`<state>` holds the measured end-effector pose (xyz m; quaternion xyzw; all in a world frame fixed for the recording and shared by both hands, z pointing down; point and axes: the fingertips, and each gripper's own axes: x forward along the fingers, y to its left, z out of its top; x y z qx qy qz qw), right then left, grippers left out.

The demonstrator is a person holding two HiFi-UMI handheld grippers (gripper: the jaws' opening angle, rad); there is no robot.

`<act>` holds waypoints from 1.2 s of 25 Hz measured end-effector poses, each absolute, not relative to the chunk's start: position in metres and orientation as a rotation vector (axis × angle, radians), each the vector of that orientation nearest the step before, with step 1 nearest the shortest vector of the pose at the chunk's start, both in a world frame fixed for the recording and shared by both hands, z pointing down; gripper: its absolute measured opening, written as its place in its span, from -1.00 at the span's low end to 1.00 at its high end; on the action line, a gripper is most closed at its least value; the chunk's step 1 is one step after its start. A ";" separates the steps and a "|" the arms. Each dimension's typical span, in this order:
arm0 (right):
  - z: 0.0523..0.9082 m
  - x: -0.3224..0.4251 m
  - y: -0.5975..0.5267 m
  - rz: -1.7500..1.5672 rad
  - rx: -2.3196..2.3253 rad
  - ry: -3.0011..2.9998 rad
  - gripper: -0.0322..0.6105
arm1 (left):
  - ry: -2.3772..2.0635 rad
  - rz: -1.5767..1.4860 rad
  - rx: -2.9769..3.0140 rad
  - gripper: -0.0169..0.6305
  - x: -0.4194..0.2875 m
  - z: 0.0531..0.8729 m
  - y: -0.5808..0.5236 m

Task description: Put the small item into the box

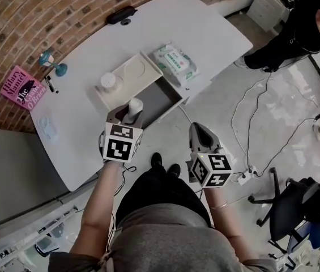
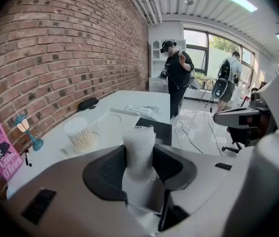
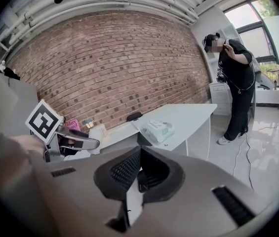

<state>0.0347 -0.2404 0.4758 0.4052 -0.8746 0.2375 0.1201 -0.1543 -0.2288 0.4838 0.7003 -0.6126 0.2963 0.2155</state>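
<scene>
A small white roll with a frayed top [image 2: 139,138] stands upright, pinched between the jaws of my left gripper [image 1: 127,118]. I hold it just above the near edge of the open white box [image 1: 161,102] on the white table [image 1: 205,27]. Left of the box, a tub of cotton swabs [image 1: 109,83] sits on a pale lid [image 1: 138,71]. A pack of wipes [image 1: 175,61] lies just beyond the box. My right gripper [image 3: 138,154], jaws closed together on nothing, hangs off the table, right of the box.
</scene>
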 end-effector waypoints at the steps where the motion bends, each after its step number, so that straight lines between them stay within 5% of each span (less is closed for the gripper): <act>1: 0.477 0.035 -0.241 0.695 1.193 -2.551 -0.88 | -1.682 0.844 1.944 -0.41 -0.154 0.487 -0.231; 30: 0.498 0.064 -0.246 0.806 1.410 -2.422 -0.88 | -1.303 1.348 1.944 -0.41 -0.135 0.560 -0.276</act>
